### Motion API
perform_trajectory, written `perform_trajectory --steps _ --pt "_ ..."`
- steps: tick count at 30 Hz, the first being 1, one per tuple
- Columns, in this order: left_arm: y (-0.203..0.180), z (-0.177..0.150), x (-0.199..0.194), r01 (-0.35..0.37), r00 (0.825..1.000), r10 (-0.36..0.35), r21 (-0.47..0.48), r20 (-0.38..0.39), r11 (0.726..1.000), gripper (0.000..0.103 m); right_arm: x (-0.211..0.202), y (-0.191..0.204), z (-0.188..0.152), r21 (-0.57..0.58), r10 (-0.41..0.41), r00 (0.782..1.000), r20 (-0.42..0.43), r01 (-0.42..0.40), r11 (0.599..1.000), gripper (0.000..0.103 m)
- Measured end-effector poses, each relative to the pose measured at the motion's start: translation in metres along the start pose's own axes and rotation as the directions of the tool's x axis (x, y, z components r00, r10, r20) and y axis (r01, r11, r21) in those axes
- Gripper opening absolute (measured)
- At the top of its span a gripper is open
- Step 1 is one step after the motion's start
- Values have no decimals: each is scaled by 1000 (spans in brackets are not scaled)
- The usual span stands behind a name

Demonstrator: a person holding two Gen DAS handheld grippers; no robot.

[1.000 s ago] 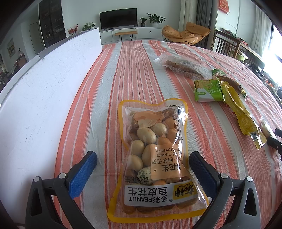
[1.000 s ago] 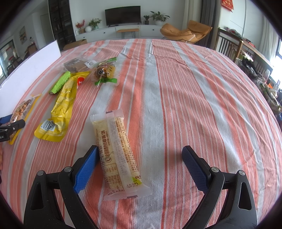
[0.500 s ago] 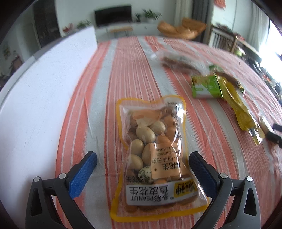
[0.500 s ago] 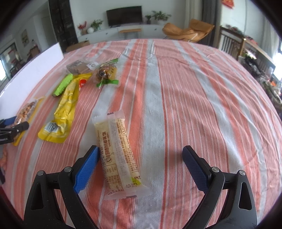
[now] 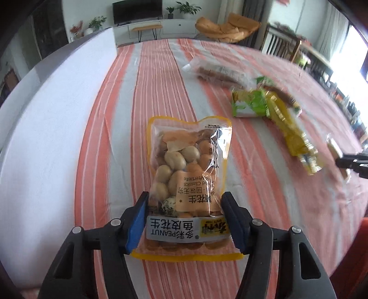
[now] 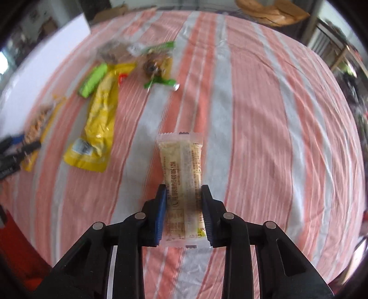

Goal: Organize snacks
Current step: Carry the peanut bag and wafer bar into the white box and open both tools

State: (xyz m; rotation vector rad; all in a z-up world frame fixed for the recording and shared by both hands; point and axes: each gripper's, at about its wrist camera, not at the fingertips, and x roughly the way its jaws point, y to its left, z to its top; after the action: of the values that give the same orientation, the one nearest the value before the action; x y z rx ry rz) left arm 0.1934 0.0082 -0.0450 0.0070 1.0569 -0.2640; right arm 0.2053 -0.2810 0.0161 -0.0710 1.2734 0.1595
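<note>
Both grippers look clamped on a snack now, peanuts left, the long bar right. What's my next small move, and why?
Probably lift both straight up a little. The left gripper has just closed on the peanut bag and the right gripper on the snack bar, pads pressing both sides; clearing the striped tablecloth comes first.

Under everything you have the surface (image 5: 161, 76), covered by a cloth in orange-red and pale grey stripes that run away from you toward the far edge. Along your left side a plain white board (image 5: 46, 115) lies flat against the cloth, with a grey edge at its far end. Beyond the surface you can see a living room: a dark television (image 5: 137, 10) on a low white cabinet (image 5: 174, 27), potted plants (image 5: 187, 8) beside and left of it, and a small bench in front. An orange lounge chair (image 5: 226, 27) sits to the right, with dark wooden chairs (image 5: 285, 46) further right near a bright window.
</note>
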Motion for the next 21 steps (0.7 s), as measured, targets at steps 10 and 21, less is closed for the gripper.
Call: perform_trajectory --steps 10,21 --pt "57 20 -102 197 971 -166 -183 174 963 62 -68 43 19 38 158 977 144 -165 985 30" --pt "222 46 -143 -186 963 243 -366 116 912 66 -104 291 127 -233 532 826 188 -488 841 31"
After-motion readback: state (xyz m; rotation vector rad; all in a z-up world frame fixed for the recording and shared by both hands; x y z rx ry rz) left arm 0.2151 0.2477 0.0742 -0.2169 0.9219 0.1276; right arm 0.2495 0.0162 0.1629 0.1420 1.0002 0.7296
